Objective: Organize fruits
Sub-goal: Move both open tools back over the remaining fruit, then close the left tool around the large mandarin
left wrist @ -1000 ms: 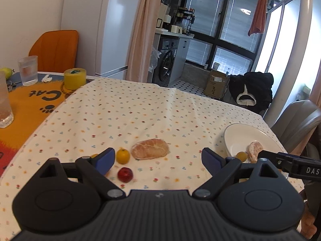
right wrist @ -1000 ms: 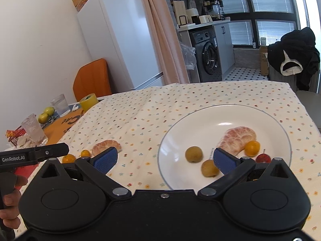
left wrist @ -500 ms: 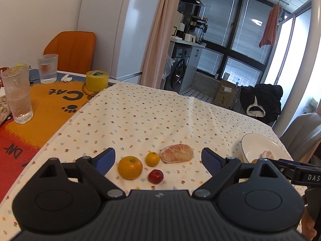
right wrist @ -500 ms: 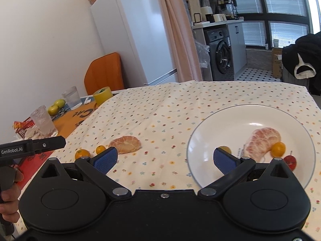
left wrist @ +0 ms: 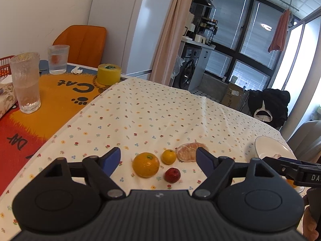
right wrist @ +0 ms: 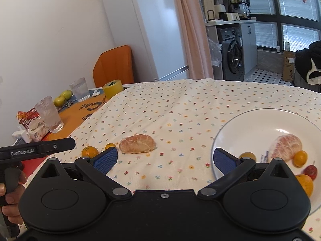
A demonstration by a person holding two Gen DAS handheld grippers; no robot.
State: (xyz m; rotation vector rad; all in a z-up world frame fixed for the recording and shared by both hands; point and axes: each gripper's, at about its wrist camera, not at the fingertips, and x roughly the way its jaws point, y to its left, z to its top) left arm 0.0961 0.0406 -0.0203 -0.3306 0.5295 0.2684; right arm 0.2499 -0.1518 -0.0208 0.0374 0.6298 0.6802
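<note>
White plate [right wrist: 236, 128] with five fruits; four on tablecloth [left wrist: 152, 116].

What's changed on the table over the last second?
Both open grippers swung left: the left gripper now faces the large orange, the right gripper has left the plate. Nothing was grasped; no fruit moved.

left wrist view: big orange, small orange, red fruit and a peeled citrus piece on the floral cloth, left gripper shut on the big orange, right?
Not quite. The left wrist view shows the left gripper open and holding nothing, its fingers apart. The big orange, small orange, red fruit and peeled citrus piece do lie on the floral cloth.
</note>
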